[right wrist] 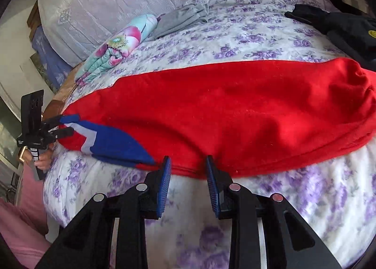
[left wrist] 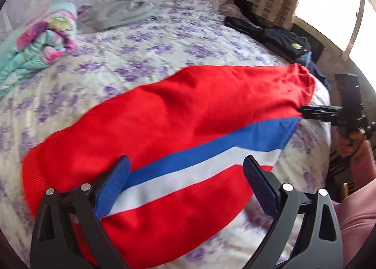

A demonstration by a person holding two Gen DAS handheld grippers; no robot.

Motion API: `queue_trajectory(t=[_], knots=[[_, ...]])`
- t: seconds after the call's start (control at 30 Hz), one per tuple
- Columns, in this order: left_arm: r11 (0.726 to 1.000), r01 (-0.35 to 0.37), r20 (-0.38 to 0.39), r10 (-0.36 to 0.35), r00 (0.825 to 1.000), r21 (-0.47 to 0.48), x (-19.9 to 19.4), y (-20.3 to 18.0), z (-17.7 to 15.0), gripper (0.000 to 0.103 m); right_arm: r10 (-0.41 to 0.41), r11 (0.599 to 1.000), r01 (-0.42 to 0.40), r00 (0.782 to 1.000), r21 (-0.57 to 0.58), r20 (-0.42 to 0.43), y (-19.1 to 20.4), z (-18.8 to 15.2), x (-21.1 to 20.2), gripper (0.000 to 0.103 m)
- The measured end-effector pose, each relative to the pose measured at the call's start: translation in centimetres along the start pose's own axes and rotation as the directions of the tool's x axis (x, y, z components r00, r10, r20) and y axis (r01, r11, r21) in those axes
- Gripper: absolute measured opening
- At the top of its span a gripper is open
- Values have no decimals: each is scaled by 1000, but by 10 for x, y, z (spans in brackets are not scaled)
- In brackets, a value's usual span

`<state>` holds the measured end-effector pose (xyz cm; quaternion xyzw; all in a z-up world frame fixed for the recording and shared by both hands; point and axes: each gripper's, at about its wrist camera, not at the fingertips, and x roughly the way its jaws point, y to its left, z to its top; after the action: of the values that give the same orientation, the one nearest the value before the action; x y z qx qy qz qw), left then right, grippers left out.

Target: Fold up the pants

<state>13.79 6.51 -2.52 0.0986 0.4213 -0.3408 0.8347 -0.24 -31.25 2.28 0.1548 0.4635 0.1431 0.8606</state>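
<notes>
Lying across the flowered bed (right wrist: 258, 34), the red pants (right wrist: 235, 114) spread from nine to three o'clock, their far end bunched and its shape hard to read. The left gripper (left wrist: 185, 170) hovers over the striped end with jaws wide apart. The right gripper (right wrist: 188, 168) has jaws parted, holding nothing, at the near hem.

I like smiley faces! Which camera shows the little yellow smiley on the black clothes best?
The right wrist view. There the yellow smiley sits sharp on the black clothes at the picture's right edge. In the left wrist view the same spot is only a pale yellowish smudge.
</notes>
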Motion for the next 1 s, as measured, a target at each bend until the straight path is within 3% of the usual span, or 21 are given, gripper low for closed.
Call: queue_trajectory(t=[0.07,0.2,0.3,0.37,0.43,0.53,0.63,0.7,0.83,0.93,1.0], knots=[[1000,1,10,-1,1000,-31,-9,11,-3,94,-5,1000,5,1000,-3,-25,4,2,-6,31],[997,12,30,-10,1000,-82,-27,19,6,94,34,995,-32,999,-97,13,31,25,-11,35],[1000,9,40,-8,999,-22,-30,2,20,94,143,973,-136,989,-186,22,57,61,-5,45],[999,39,48,-41,998,29,-26,-12,27,94,199,951,-192,980,-243,3,74,87,5,58],[997,34,23,-36,999,73,-8,-22,27,94,239,926,-236,971,-296,-25,87,113,19,61],[998,-6,-72,10,997,59,31,-17,16,94,238,906,-250,968,-340,-77,99,144,47,61],[991,-45,-60,53,997,123,35,-24,8,97,218,894,-259,964,-365,-150,105,168,83,61],[991,-31,-59,39,998,132,35,-26,6,99,190,889,-255,961,-381,-200,106,175,105,61],[993,-5,-53,11,999,119,33,-22,5,99,141,875,-280,928,-395,-345,107,181,152,61],[993,1,-50,5,999,120,32,-20,6,99,161,853,-356,875,-382,-457,111,177,166,61],[992,0,-50,6,999,123,34,-21,6,99,202,815,-434,834,-384,-513,119,171,161,61]])
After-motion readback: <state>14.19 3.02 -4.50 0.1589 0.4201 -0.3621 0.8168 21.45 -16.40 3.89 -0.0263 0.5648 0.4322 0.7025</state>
